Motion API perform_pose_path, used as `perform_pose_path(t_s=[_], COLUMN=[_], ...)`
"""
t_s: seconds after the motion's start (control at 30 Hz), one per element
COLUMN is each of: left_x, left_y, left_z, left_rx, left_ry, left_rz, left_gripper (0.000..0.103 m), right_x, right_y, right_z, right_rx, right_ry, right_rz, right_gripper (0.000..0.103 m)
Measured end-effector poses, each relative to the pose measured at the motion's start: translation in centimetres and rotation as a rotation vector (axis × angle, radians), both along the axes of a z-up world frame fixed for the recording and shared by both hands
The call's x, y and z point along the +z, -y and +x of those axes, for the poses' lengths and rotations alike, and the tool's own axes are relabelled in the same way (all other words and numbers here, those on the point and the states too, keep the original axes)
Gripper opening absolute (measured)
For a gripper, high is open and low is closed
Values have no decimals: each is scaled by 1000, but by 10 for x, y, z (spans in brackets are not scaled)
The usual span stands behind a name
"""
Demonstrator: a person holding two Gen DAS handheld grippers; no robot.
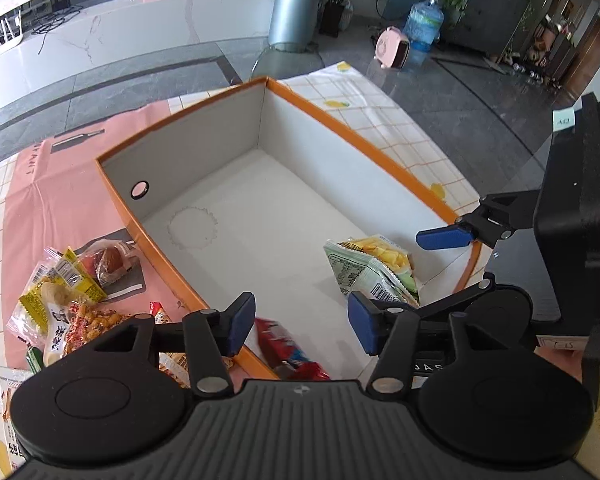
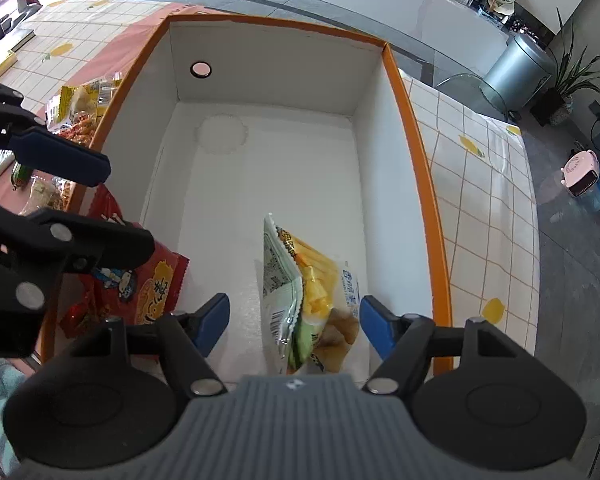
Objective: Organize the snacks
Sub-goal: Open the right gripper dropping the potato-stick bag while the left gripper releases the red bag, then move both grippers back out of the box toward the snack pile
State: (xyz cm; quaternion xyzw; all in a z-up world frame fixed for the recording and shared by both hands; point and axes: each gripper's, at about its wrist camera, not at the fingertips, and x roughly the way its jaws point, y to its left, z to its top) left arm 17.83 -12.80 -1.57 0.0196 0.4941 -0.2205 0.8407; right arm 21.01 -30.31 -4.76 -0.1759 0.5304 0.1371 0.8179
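Lying in the orange box (image 2: 416, 148), the green-and-yellow packet (image 2: 308, 300) shows a barcode and small print too fine to read, while the red packet (image 2: 156, 284) bears yellow Chinese characters, partly hidden by the left gripper (image 1: 300, 322). Both it and the right gripper (image 2: 294, 324) stand apart, empty. More snacks (image 1: 66, 296) lie on the pink mat (image 1: 60, 200), cut off below.

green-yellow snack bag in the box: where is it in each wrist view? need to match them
Left wrist: green-yellow snack bag sits right of centre, in the box's near right corner, just beyond the left gripper.
Right wrist: same bag is low centre, between the open fingers of the right gripper.
Shared landmark: round hole in the box wall.
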Motion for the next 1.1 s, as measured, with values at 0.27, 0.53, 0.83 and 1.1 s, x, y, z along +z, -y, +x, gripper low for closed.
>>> perform_pose_path(t_s=[0.27,0.53,0.83,1.1], left_x=[28,41,35,24], left_y=[-15,-45,-81,-122], left_z=[-32,-64,-93,-110], left_rx=[48,119,197,264], left_ry=[108,174,192,173], left_rz=[-16,-2,30,51], left_gripper=[67,67,67,67], right_x=[28,50,60,51], right_y=[-3,-13,-44,-84], right_z=[-32,-75,-130,-163], right_rx=[-109,-231,-297,-285], right_ry=[99,209,328,391], right_rz=[53,197,336,388], right_gripper=[73,73,73,72])
